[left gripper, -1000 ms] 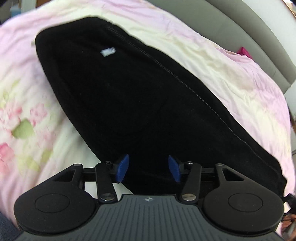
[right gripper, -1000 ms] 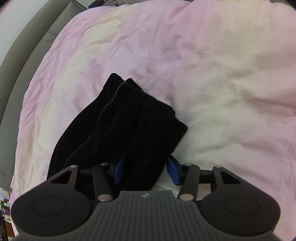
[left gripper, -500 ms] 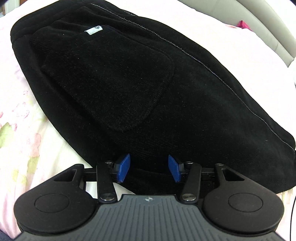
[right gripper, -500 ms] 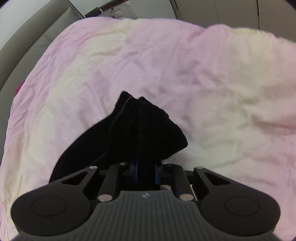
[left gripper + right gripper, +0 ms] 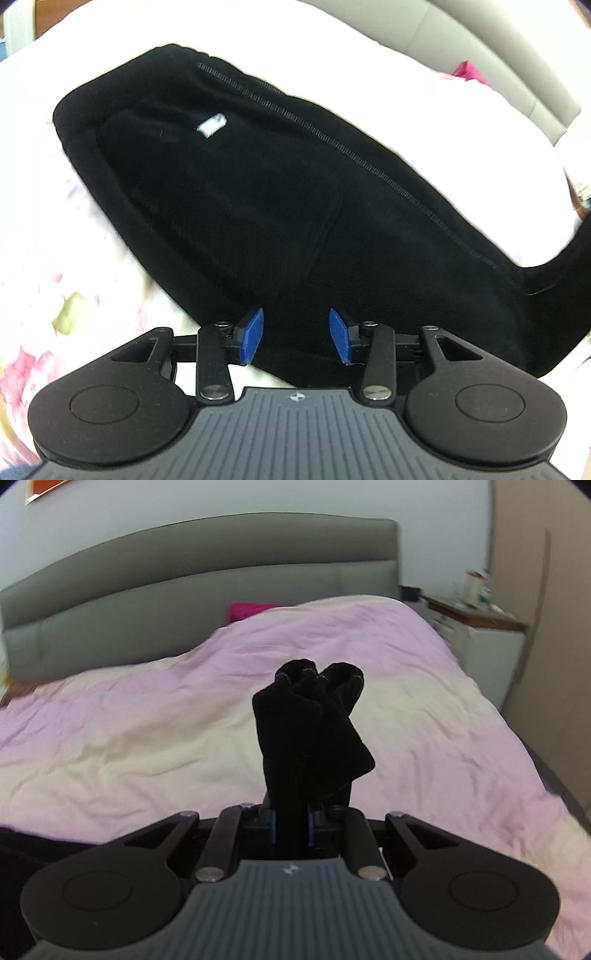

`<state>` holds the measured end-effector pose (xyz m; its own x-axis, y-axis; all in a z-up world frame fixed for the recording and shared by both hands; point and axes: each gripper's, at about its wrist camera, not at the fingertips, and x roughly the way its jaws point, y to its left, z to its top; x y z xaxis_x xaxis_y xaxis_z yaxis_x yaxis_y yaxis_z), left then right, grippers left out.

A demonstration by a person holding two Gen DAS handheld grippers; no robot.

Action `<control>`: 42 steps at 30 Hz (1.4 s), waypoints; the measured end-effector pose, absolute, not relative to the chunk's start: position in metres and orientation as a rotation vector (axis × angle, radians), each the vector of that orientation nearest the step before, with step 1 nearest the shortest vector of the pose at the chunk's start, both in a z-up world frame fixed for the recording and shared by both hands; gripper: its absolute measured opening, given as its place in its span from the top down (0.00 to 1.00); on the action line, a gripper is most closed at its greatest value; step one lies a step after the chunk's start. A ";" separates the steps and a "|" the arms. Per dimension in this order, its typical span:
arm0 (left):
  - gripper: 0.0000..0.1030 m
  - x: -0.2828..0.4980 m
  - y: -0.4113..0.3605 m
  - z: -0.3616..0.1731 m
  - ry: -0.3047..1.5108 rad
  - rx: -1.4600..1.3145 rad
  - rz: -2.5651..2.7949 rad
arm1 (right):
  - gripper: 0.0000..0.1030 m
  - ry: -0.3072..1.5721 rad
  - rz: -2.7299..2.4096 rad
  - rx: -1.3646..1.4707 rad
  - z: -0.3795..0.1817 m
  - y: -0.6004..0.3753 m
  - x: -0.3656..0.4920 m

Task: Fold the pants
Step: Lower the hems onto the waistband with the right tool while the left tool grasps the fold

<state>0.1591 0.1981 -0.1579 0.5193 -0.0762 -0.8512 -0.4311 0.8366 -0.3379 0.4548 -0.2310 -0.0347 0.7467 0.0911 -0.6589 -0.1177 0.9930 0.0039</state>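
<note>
Ahead of my left gripper [image 5: 291, 336] the pants [image 5: 258, 206] look like matt black fleecy cloth with a ribbed line of stitching, and its blue pads [image 5: 251, 334] look rubbery against matt black plastic arms with shiny metal screws. Beyond my right gripper [image 5: 291, 827], the bunched cuffs [image 5: 314, 723] read as soft nap over a wrinkled pink cloth quilt [image 5: 147, 720]. Farther off the headboard [image 5: 184, 576] looks like smooth grey padded upholstery.

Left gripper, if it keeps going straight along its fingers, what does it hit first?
Most likely the black pants: the left gripper is open, and the fabric lies directly ahead between its fingers. How far above the cloth it sits is unclear.
</note>
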 end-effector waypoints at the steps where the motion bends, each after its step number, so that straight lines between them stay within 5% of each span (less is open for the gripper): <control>1: 0.53 0.160 0.202 -0.156 1.016 -0.569 0.215 | 0.90 0.725 0.170 -0.107 -0.032 -0.200 0.447; 9: 0.53 0.164 0.226 -0.168 0.988 -0.676 0.130 | 0.90 0.829 0.526 -0.537 -0.100 -0.017 0.373; 17: 0.53 0.165 0.241 -0.170 0.973 -0.707 0.076 | 0.82 0.901 0.641 -0.779 -0.192 0.020 0.322; 21: 0.53 0.182 0.242 -0.173 0.952 -0.696 -0.008 | 0.64 0.928 0.693 -0.737 -0.179 0.013 0.315; 27: 0.51 0.200 0.228 -0.166 0.968 -0.714 -0.065 | 0.54 0.980 0.798 -0.449 -0.122 0.001 0.324; 29: 0.49 0.207 0.224 -0.165 0.961 -0.732 -0.074 | 0.61 0.966 0.780 -0.336 -0.109 -0.004 0.338; 31: 0.46 0.216 0.220 -0.166 0.956 -0.765 -0.097 | 0.91 0.952 0.709 -0.295 -0.108 -0.008 0.354; 37: 0.38 0.249 0.201 -0.187 0.991 -0.848 -0.155 | 0.91 1.073 0.614 -0.233 -0.160 -0.022 0.388; 39: 0.38 0.259 0.195 -0.197 1.016 -0.853 -0.150 | 1.00 1.125 0.660 -0.177 -0.176 -0.024 0.381; 42: 0.38 0.268 0.185 -0.208 1.027 -0.850 -0.150 | 1.00 1.147 0.714 -0.123 -0.191 -0.027 0.361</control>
